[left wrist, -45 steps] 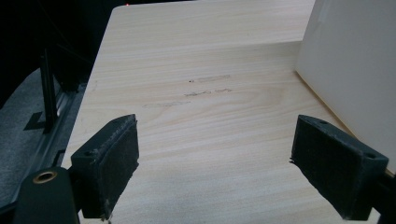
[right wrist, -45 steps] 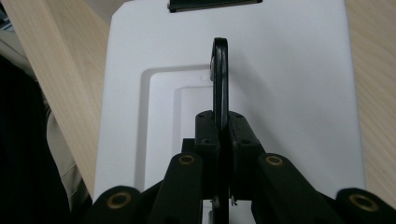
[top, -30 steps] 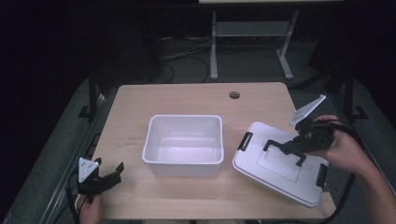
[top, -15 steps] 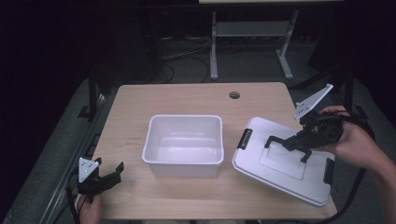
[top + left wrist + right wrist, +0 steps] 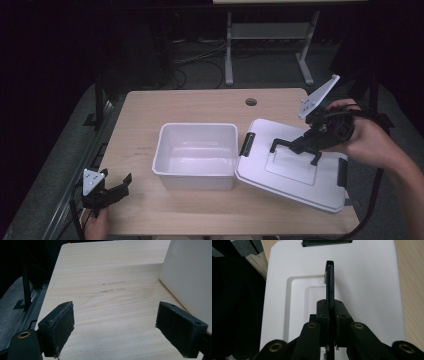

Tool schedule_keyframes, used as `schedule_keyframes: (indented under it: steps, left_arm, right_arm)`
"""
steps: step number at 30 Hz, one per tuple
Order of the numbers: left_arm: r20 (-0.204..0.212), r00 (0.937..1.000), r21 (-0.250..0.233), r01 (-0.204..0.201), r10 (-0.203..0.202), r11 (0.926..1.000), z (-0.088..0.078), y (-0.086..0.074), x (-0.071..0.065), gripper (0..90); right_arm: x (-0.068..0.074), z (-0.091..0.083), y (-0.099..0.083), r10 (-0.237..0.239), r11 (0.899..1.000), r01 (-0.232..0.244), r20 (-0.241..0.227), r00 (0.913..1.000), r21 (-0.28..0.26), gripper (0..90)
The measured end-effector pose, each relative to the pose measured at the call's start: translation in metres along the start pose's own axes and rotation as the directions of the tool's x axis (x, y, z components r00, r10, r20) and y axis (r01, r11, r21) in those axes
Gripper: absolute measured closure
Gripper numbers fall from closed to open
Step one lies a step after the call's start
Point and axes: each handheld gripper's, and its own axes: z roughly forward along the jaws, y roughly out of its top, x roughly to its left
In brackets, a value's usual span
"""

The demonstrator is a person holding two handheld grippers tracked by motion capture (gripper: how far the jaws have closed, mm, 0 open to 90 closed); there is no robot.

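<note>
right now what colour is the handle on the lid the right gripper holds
Black. The handle stands out against the white lid, best in the right gripper view.

No text, label, brand, number or sign can be read anywhere in these views.
</note>
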Motion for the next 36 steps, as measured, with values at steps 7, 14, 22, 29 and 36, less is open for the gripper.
schedule_keyframes:
  steps: [7,14,22,29,36]
  left_arm:
    - [0.001,1.0,0.0,0.0,0.0,1.0,0.0,0.0,0.0,14.0]
    - [0.001,1.0,0.0,-0.002,0.002,1.0,0.0,0.0,0.0,14.0]
    - [0.003,1.0,0.001,0.001,-0.001,1.0,0.0,0.0,0.001,14.0]
    - [0.003,1.0,-0.001,0.002,-0.002,1.0,0.0,-0.001,0.002,14.0]
    - [0.0,1.0,0.001,0.005,-0.005,1.0,0.0,-0.001,0.004,14.0]
  right_arm:
    - [0.001,0.004,0.014,-0.028,1.0,0.028,-0.008,0.9996,0.001,84.3]
    - [0.002,0.008,0.028,-0.047,0.999,0.047,-0.017,0.9987,-0.004,84.3]
    - [0.0,0.015,0.04,-0.065,0.998,0.065,-0.031,0.9974,-0.014,84.3]
    - [-0.001,0.024,0.054,-0.085,0.996,0.084,-0.049,0.9952,-0.026,84.3]
    - [-0.003,0.035,0.07,-0.109,0.994,0.107,-0.066,0.9918,-0.032,84.3]
